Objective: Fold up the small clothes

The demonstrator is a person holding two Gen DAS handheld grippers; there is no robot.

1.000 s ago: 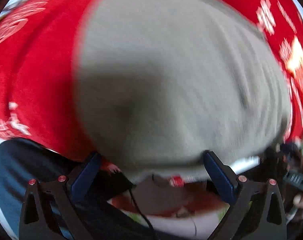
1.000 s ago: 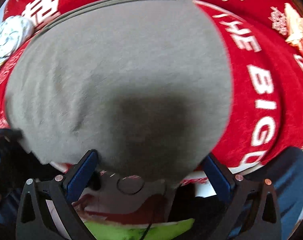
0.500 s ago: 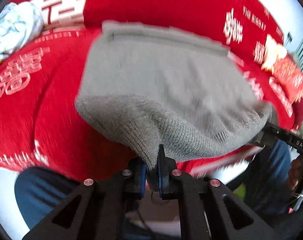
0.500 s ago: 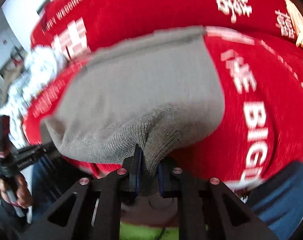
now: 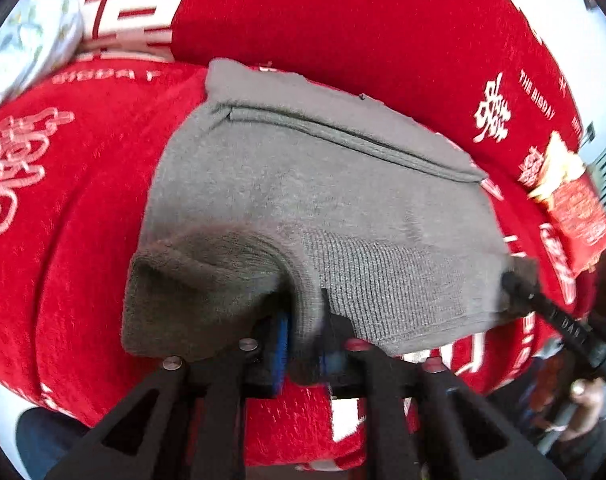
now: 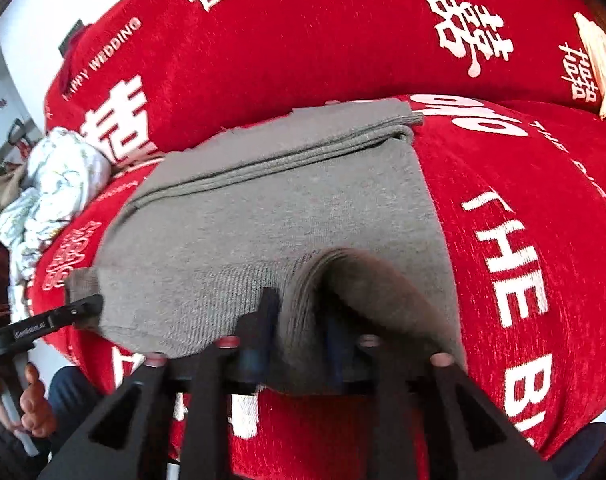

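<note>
My left tool (image 5: 305,336) pinches the ribbed hem of the grey garment (image 5: 323,196), a thick fold of knit bunched between its blue pads; its jaws have just been opening a little, yet the cloth is gripped. My right tool (image 6: 299,328) pinches the same hem at the other corner, its jaws likewise just eased wider around a roll of fabric. The garment lies folded over on the red cloth with white lettering (image 6: 343,40), near edge raised. A crumpled white cloth (image 6: 51,188) lies off to the left.
</note>
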